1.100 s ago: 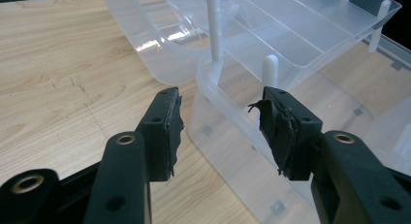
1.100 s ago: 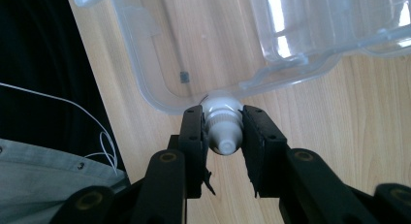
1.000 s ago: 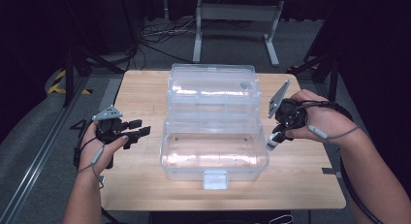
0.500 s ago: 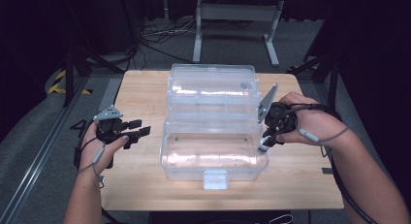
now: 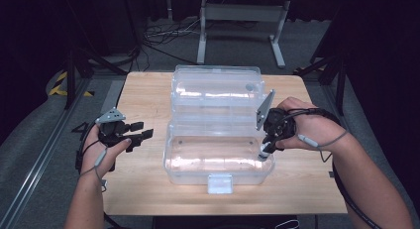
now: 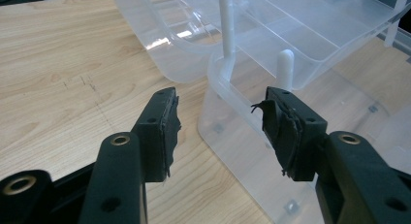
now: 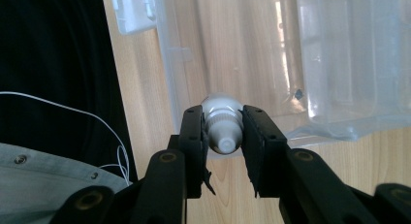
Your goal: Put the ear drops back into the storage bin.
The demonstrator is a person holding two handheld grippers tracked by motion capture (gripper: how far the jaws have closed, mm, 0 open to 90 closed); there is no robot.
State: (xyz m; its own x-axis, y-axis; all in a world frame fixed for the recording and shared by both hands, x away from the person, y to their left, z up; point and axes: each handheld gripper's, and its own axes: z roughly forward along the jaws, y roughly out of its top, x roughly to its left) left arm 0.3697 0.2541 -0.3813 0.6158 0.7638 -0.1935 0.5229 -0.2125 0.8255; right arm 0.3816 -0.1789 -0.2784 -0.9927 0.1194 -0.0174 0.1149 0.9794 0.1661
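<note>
- Left gripper [image 5: 141,135]: jaws spread wide with nothing between them, hovering over the wooden table [image 5: 143,90] just left of the clear plastic box [image 5: 218,154]. In the left gripper view, the box's near corner sits just beyond the open jaws.
- Clear plastic box: open, mid-table, lid tipped back toward the far edge.
- Right gripper [image 5: 266,150]: jaws pinching a small white bottle [image 7: 222,124], capped end toward the camera, held at the right end of the box's lower tub, over its rim.

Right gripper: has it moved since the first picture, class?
Yes. The right gripper, shut on a small bottle, moved left over the clear box rim.
</note>
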